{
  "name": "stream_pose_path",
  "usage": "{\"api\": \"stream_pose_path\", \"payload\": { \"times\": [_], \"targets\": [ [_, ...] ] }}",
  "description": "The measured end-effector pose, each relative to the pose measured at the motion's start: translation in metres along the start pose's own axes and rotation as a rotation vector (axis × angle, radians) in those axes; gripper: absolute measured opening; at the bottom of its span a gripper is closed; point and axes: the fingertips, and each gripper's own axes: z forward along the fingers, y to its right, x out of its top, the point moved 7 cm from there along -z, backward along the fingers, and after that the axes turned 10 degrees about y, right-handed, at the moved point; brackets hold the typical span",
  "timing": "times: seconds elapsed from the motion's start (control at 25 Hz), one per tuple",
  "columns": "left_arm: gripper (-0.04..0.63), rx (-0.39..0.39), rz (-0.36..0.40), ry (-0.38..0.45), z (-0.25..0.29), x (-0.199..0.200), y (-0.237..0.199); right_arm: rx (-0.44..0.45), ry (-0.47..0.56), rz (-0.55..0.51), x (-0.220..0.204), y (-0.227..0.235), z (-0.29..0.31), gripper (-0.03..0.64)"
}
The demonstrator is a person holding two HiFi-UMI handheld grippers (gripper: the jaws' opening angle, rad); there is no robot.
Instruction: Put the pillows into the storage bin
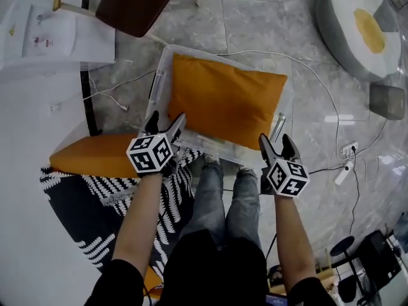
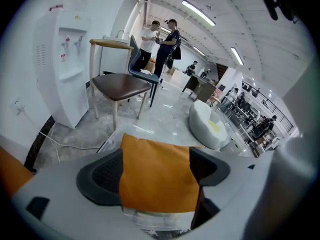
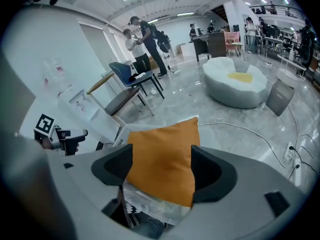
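An orange pillow point(image 1: 226, 97) lies across the clear plastic storage bin point(image 1: 159, 81), tilted and filling most of its opening. My left gripper point(image 1: 167, 121) hovers open at the bin's near left corner, just short of the pillow. My right gripper point(image 1: 274, 142) stands open at the near right corner. In the left gripper view the pillow point(image 2: 157, 174) shows between the wide jaws without touching them. The right gripper view shows the same pillow point(image 3: 165, 159) beyond its parted jaws. A second orange pillow point(image 1: 95, 155) lies to the left, beside the bin.
A black-and-white patterned rug point(image 1: 95, 209) lies under the second pillow. A brown chair point(image 1: 137, 2) and a white dispenser point(image 1: 51, 37) stand behind the bin. Cables point(image 1: 319, 81) run over the grey floor toward a white round seat point(image 1: 363, 27). Two people point(image 2: 160, 44) stand far off.
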Motion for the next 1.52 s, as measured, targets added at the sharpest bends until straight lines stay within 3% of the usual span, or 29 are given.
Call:
{"api": "stream_pose_path", "payload": {
  "times": [0.24, 0.48, 0.64, 0.76, 0.92, 1.04, 1.24, 1.52],
  "targets": [
    [0.414, -0.024, 0.013, 0.02, -0.016, 0.008, 0.027, 0.044, 0.038, -0.052, 0.021, -0.008, -0.014, 0.354],
    [0.413, -0.048, 0.061, 0.098, -0.045, 0.045, 0.066, 0.125, 0.113, -0.117, 0.07, -0.027, -0.038, 0.353],
    [0.402, -0.112, 0.104, 0.144, -0.078, 0.066, 0.111, 0.214, 0.152, -0.213, 0.099, -0.055, -0.067, 0.331],
    [0.356, -0.115, 0.118, 0.202, -0.109, 0.085, 0.136, 0.284, 0.186, -0.295, 0.121, -0.08, -0.094, 0.3],
    [0.273, -0.082, 0.14, 0.315, -0.15, 0.119, 0.158, 0.38, 0.241, -0.4, 0.158, -0.11, -0.123, 0.266],
    [0.218, -0.047, 0.163, 0.398, -0.187, 0.14, 0.171, 0.431, 0.295, -0.419, 0.182, -0.127, -0.148, 0.234],
    [0.201, 0.039, 0.15, 0.539, -0.249, 0.152, 0.178, 0.57, 0.359, -0.437, 0.208, -0.164, -0.178, 0.222],
    [0.198, 0.229, 0.094, 0.714, -0.34, 0.133, 0.172, 0.826, 0.392, -0.503, 0.208, -0.234, -0.202, 0.207]
  ]
}}
